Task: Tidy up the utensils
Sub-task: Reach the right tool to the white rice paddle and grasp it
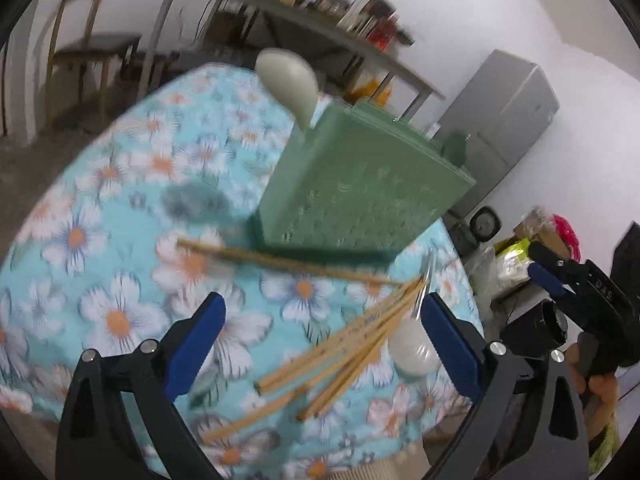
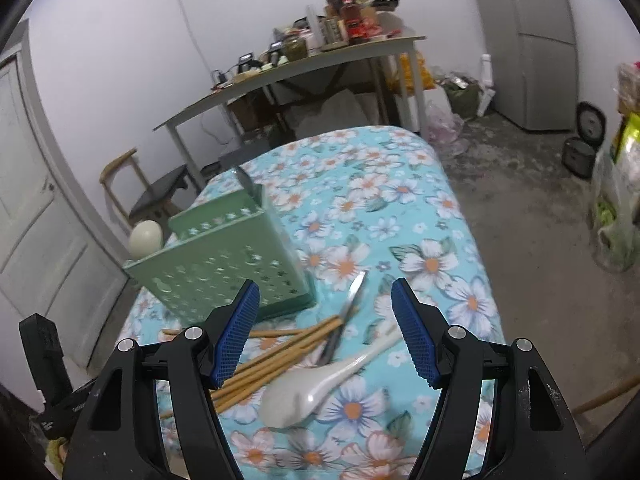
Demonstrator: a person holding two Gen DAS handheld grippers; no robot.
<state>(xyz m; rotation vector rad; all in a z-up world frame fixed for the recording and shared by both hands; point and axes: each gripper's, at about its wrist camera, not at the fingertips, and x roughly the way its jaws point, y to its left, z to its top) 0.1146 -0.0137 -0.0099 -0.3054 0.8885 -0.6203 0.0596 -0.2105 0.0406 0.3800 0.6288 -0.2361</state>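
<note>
We see desk under floral cloth; green utensil holder upright, white spoon inside. Chopsticks, loose spoon, metal utensil lie beside it. Left hand-held gripper wide, right hand-held gripper partly open, both empty.

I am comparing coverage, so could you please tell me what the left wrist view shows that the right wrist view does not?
Only the left wrist view shows the right tongs from outside, off the table's edge. Only the right wrist view shows the door and the whole white spoon lying on the cloth. Both show the green holder with a spoon standing in it, the loose chopsticks and the fridge.
</note>
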